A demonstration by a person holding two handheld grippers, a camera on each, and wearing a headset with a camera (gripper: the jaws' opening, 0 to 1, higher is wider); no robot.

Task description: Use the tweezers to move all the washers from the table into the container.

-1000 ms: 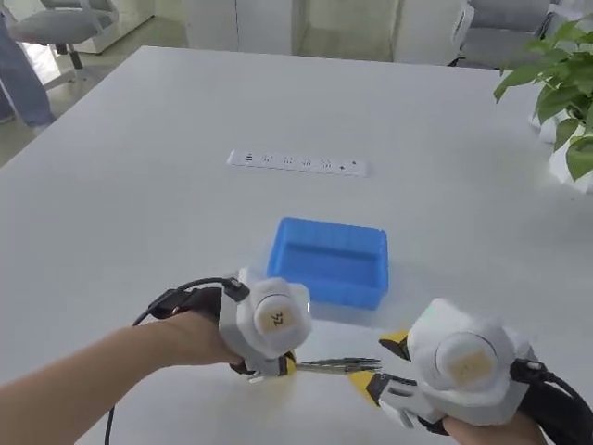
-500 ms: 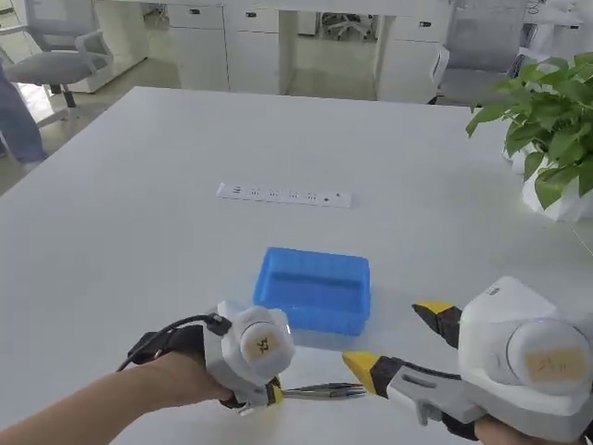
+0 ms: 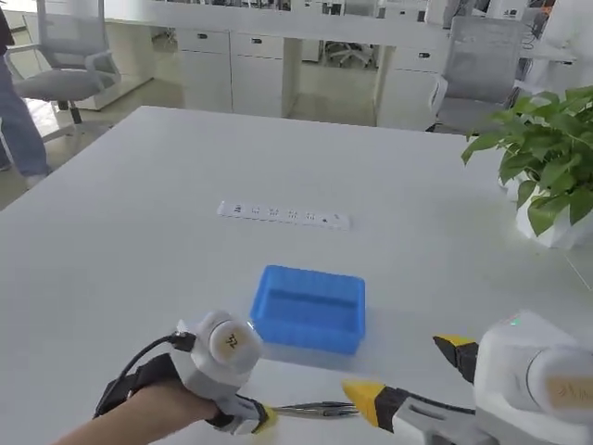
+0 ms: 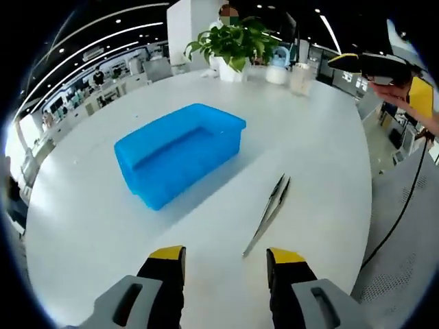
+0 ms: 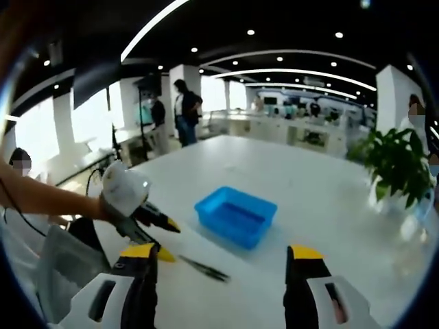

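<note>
Now | your left tongs (image 4: 226,255) and right tongs (image 5: 223,251) gape empty | tweezers (image 4: 269,211) lie flat on counter (image 4: 322,137), lined up for pickup.

White table (image 3: 139,232) bears a blue container (image 3: 309,308) centrally, tweezers (image 3: 310,408) nearer, power strip (image 3: 283,214) farther, potted plant (image 3: 542,158) far right

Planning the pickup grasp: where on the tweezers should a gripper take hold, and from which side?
Probably mid-shaft on the tweezers, left gripper coming from the joined end nearest it. They lie flat on the table, pointing away, arms spread side by side at the far end, so open jaws can straddle both arms.
</note>
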